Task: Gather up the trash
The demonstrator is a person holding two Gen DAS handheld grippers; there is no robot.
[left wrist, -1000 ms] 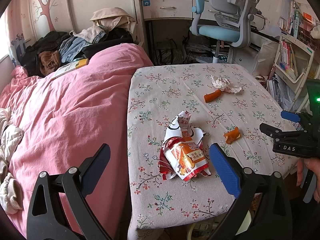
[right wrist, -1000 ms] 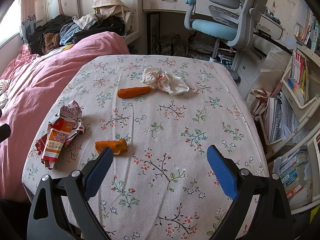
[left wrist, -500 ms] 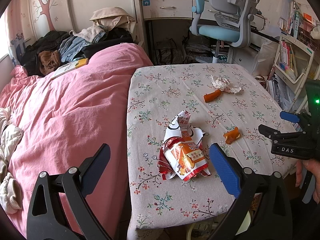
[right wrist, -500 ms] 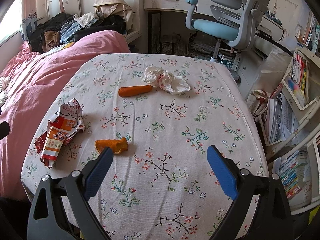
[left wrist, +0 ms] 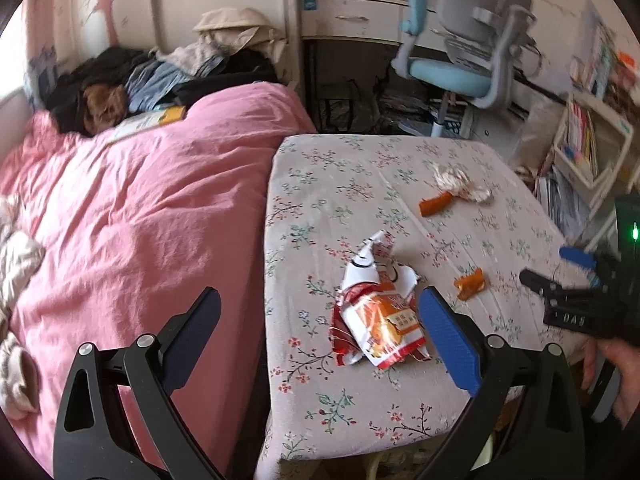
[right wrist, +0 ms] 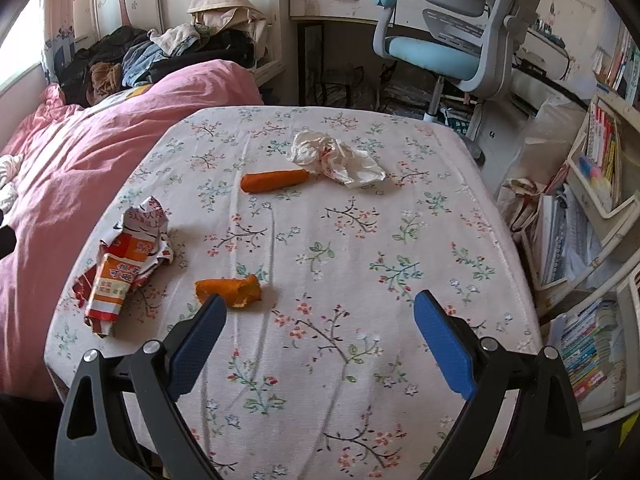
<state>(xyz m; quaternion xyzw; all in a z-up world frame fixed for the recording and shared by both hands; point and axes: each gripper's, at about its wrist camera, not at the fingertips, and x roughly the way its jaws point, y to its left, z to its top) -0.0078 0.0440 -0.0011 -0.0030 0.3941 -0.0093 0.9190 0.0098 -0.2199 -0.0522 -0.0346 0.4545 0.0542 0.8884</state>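
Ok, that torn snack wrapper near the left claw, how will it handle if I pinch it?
The snack wrapper looks thin, crumpled and ripped open, so it is probably floppy and light. Its torn flaps may tear further if pinched at an edge. It lies nearly flat on the tablecloth, so the left claw might snag cloth too.

Left gripper open above torn snack wrapper on floral table; pink bed alongside.

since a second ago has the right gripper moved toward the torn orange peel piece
Yes. The right gripper has crept forward: the torn orange peel piece on the floral tablecloth now touches its left fingertip in view.
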